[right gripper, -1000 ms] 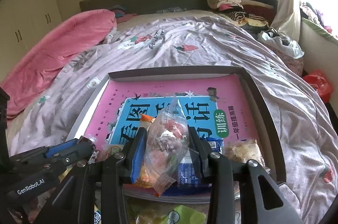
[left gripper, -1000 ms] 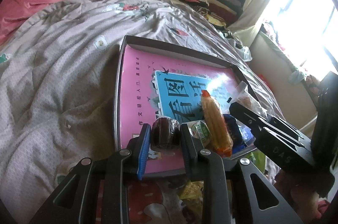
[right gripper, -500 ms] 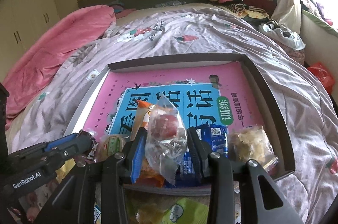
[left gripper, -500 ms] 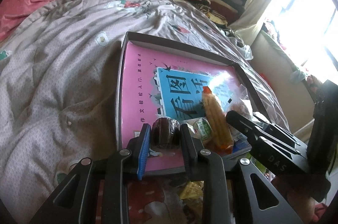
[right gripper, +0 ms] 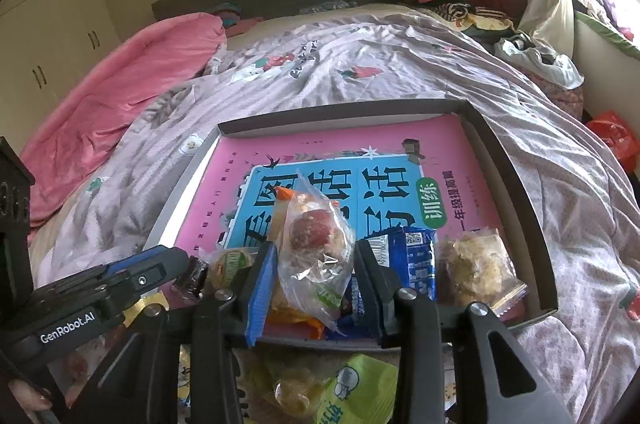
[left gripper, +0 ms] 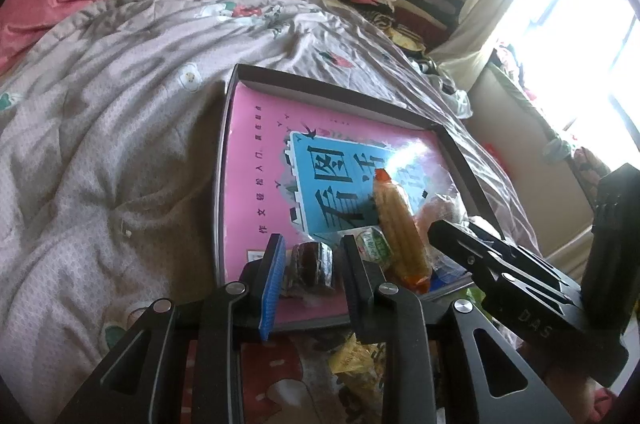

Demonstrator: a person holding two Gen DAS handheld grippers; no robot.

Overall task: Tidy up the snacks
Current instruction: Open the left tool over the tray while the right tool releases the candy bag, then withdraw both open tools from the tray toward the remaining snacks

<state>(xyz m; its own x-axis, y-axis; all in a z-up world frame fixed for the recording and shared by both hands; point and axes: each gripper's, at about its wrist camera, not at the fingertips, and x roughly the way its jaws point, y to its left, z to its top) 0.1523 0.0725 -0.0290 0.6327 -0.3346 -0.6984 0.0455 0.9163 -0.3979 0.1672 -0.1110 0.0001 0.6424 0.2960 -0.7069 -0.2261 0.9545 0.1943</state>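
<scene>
We note left gripper [left gripper: 310, 266] clamped on dark round snack [left gripper: 312, 264]; right gripper [right gripper: 316, 274] clamped on clear bagged snack [right gripper: 316, 248] over tray [right gripper: 516, 176].

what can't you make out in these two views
- Left wrist view: the window is blown out by glare; nothing outside shows.
- Right wrist view: the orange pack is mostly behind the clear bag.
- Both views: snacks below the tray are cut off by the edge and gripper frames.
</scene>
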